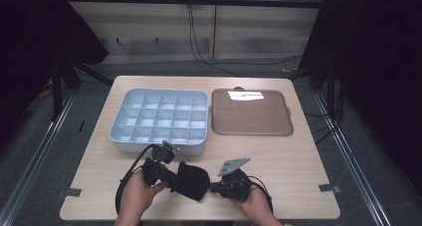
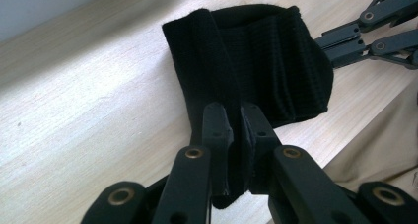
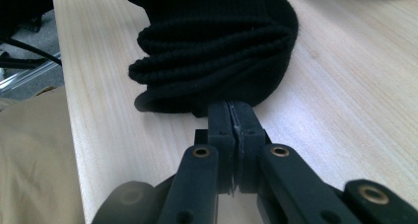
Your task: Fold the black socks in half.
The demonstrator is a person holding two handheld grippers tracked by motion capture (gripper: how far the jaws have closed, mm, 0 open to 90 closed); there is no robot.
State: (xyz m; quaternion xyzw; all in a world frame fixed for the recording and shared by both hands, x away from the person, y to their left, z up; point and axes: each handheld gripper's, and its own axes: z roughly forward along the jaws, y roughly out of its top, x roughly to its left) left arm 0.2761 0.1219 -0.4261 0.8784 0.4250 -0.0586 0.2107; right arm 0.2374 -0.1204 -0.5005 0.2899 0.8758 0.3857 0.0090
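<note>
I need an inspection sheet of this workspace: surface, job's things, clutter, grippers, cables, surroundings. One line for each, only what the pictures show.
Surface: light wooden table, tape marks at its near corners.
Job's things: black folded fabric at the near edge, held from both sides.
Clutter: pale compartment tray, compartments look empty; brown flat tray to its right.
Grippers: left gripper shut on the fabric; right gripper shut on its other edge.
Cables: black cable loops from the left gripper; wires hang behind the table.
Surroundings: grey floor, dark curtains, metal rails at the sides.

Tool (image 2: 235,130) on black knit cloth (image 2: 256,61)
</note>
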